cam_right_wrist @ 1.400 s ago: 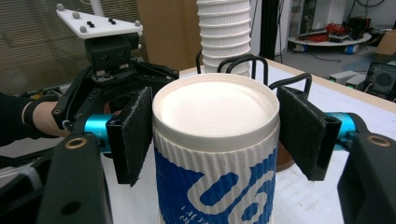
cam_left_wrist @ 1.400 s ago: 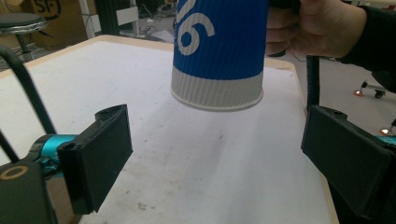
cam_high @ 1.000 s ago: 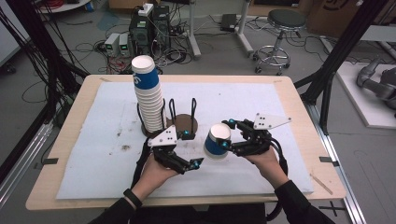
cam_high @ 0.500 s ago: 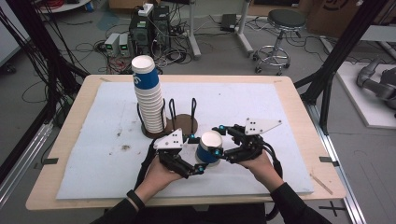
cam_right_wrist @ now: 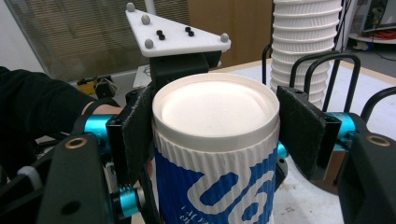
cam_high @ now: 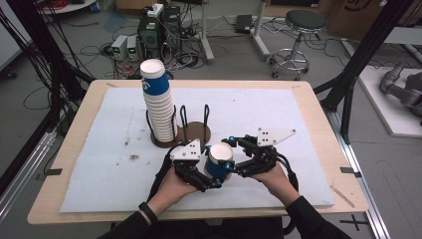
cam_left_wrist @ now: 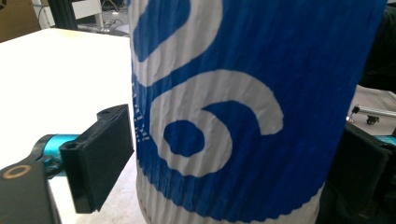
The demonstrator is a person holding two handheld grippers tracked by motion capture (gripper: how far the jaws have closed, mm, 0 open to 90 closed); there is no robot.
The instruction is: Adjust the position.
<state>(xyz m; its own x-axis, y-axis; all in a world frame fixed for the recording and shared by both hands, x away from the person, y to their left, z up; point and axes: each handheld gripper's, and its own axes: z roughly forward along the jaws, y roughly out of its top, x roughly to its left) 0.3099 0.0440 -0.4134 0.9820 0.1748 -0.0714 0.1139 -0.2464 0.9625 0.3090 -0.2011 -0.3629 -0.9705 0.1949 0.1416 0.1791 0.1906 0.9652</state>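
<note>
Both grippers are meeting over the near middle of the table, on the white mat. Between them a blue-and-white paper cup is standing upside down, flat base upward. From the high view the left gripper is reaching in from the near left and the right gripper from the right, both crowding that cup.

The right gripper view is giving the clearer story: the right gripper is clasping the cup, its left pad pressed to the ribbed wall, its right pad at the rim.

The left gripper view is looking straight at the cup; the left pad is standing just clear of the wall, so those jaws are released.

Farther back, a tall stack of cups is standing in a wire-looped holder.
</note>
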